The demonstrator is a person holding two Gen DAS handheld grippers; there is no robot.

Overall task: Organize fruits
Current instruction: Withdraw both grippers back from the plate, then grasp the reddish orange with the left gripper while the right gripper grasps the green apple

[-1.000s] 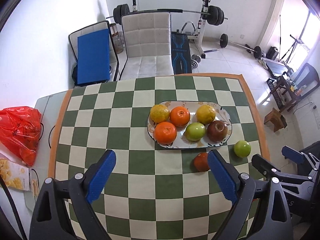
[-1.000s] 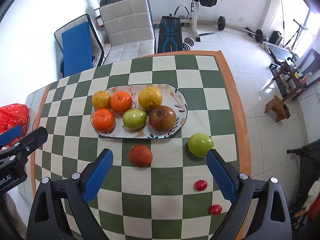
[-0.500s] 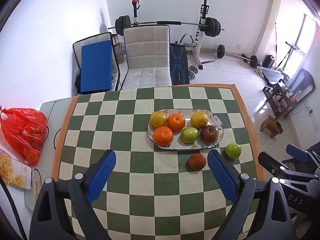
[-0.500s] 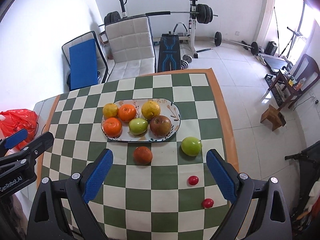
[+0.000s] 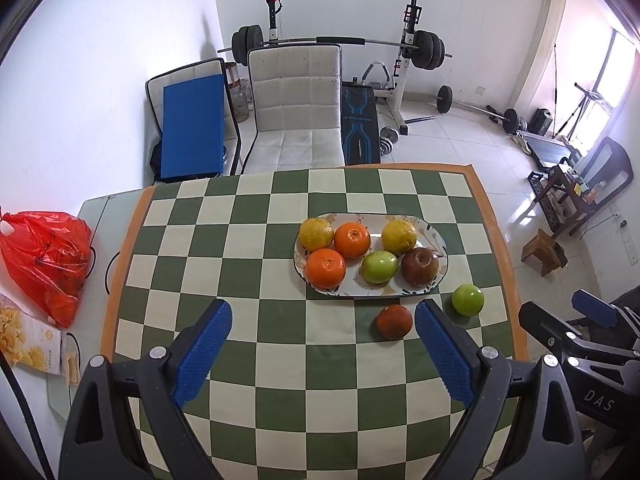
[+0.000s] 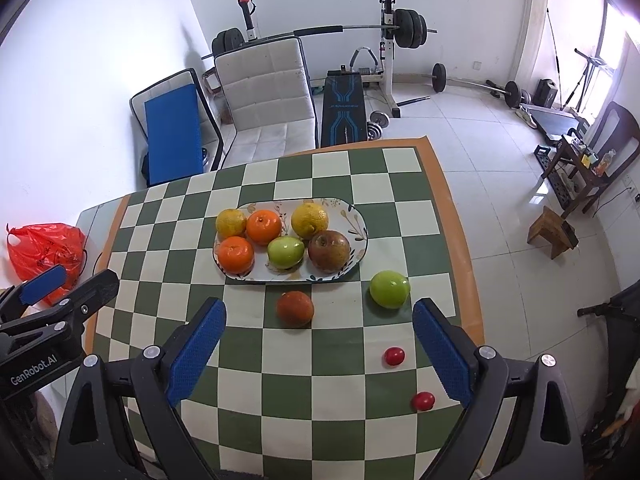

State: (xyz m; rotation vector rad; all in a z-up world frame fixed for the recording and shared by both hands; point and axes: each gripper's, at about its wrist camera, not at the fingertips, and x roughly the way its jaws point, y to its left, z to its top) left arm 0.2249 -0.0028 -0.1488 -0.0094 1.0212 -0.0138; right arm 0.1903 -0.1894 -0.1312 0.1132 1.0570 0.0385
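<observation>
On our left claw (image 6: 48, 312) we read "GenRobot.AI"; it gapes wide, gripping nothing. On the table (image 6: 400, 208), the oval plate (image 6: 356, 216) carries six fruits; a dark orange (image 6: 295, 308), green apple (image 6: 389, 289) and two red tomatoes (image 6: 394, 356) lie beside it. Our right claw (image 6: 319, 340) hangs agape, bare.

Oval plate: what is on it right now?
The oval plate holds six fruits: two oranges, two yellow citrus, a green apple and a dark red apple. Much of the plate's surface beneath them is covered.
</observation>
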